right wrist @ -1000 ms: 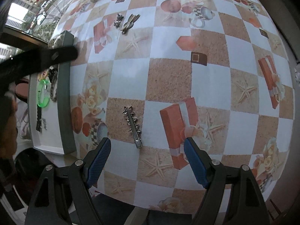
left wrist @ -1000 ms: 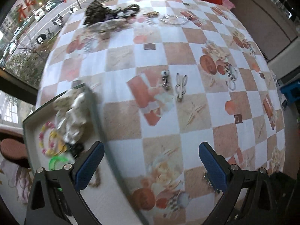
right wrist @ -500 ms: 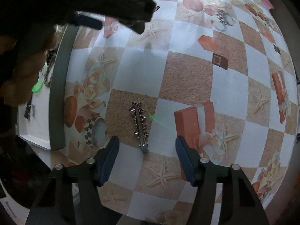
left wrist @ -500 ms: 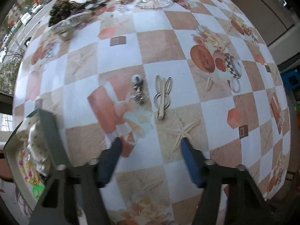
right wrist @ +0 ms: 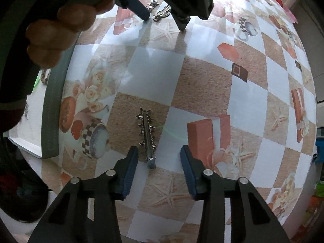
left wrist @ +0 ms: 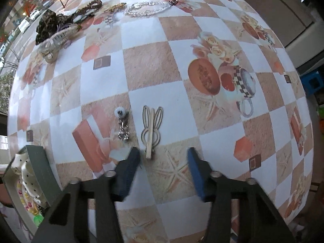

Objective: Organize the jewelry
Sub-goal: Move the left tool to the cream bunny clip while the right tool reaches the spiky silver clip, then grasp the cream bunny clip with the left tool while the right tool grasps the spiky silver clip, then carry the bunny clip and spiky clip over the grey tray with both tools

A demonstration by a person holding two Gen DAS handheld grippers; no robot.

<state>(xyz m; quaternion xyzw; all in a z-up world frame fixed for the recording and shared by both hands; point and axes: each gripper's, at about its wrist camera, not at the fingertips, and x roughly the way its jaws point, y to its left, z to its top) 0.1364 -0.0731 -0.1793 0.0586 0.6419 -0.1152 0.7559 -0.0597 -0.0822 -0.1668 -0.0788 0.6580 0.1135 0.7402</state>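
A pale rabbit-shaped hair clip (left wrist: 151,129) lies on the checked tablecloth, with a silver beaded charm (left wrist: 122,124) just left of it. My left gripper (left wrist: 163,158) hovers low over the clip's near end, its jaws closing, and the pads touch nothing. In the right wrist view a silver spiked hair clip (right wrist: 147,137) lies on the cloth. My right gripper (right wrist: 159,158) straddles that clip's near end, jaws closing, with gaps on both sides. The left gripper (right wrist: 162,18) and the hand holding it show at the top of that view.
A grey-rimmed tray (left wrist: 40,168) at the left table edge holds bracelets and a white scrunchie. More jewelry lies at the far side: a clear bead necklace (left wrist: 147,9), a dark scrunchie (left wrist: 50,25) and a claw clip (left wrist: 55,42). The tray rim (right wrist: 53,105) runs left of my right gripper.
Both grippers dropped closer to the table and narrowed their jaws. The left one moved away from the tray to the rabbit clip. The right one settled around the spiked clip's end.
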